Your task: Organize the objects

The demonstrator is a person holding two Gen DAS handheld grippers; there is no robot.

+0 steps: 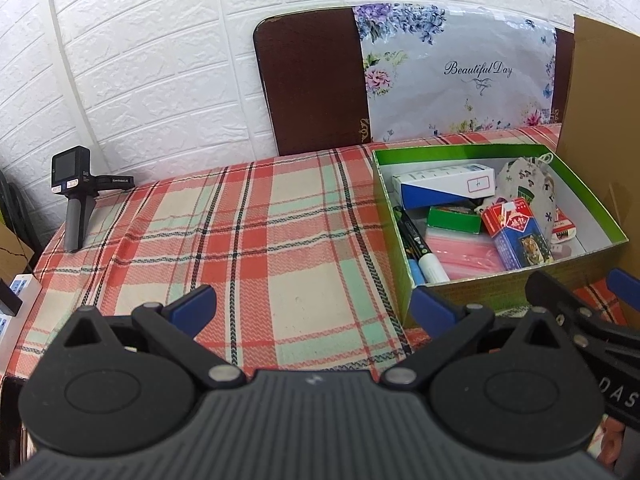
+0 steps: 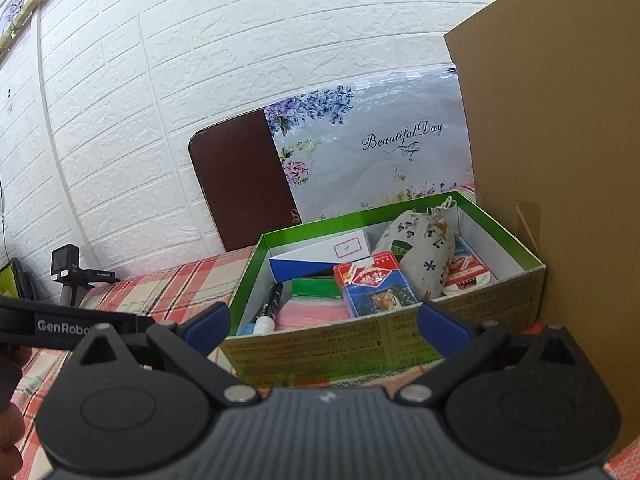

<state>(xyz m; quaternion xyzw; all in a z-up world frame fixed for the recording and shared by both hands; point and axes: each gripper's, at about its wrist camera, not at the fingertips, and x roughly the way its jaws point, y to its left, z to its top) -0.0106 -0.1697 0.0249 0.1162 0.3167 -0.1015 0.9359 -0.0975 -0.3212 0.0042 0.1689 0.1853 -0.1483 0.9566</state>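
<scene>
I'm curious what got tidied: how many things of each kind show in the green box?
Cartons and packs: 4
Marker pens: 1
Cloth pouches: 1
Pink plastic bags: 1
Total: 7, plus one unclear blue tip

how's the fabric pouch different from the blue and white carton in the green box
The fabric pouch is soft, rounded and cream with small printed motifs; the blue and white carton is a rigid, straight-edged rectangle. The pouch has a drawstring at its far end; the carton bears a small red-outlined label. The pouch sits towards the right, the carton against the back-left wall. Both lie inside the green box.
</scene>
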